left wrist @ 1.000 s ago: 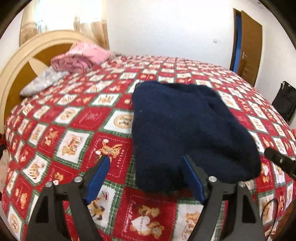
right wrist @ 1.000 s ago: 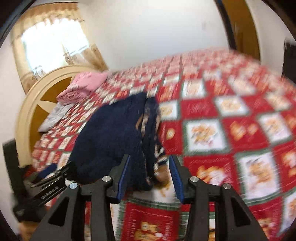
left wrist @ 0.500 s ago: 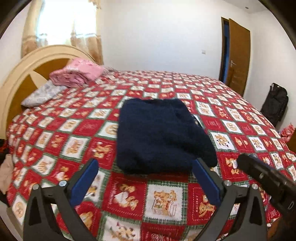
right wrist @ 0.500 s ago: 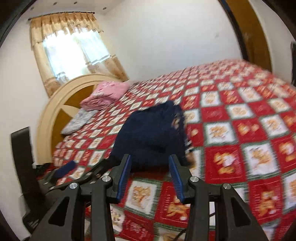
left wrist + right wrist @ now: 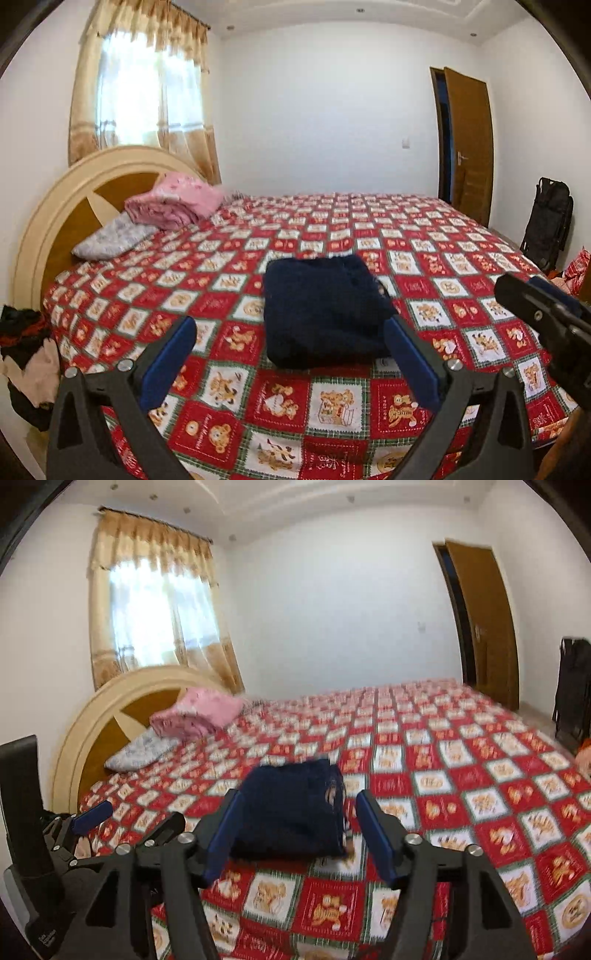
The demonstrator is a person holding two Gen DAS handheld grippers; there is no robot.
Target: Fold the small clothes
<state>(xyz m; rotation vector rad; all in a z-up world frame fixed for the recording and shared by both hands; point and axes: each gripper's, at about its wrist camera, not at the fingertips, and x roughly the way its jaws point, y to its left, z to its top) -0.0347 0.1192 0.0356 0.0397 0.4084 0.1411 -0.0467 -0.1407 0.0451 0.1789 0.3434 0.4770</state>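
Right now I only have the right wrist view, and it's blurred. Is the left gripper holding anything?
Observer: No. The left gripper is wide open, with nothing clamped.
Operator: Does the sweater look folded from that side?
Observer: Yes. In the left view the sweater is sharp: a squarish navy bundle lying flat on the quilt, with a rounded fold along its near edge.
Operator: Is there anything off the bed on the left?
Observer: A heap of clothes sits beside the bed, below the headboard.
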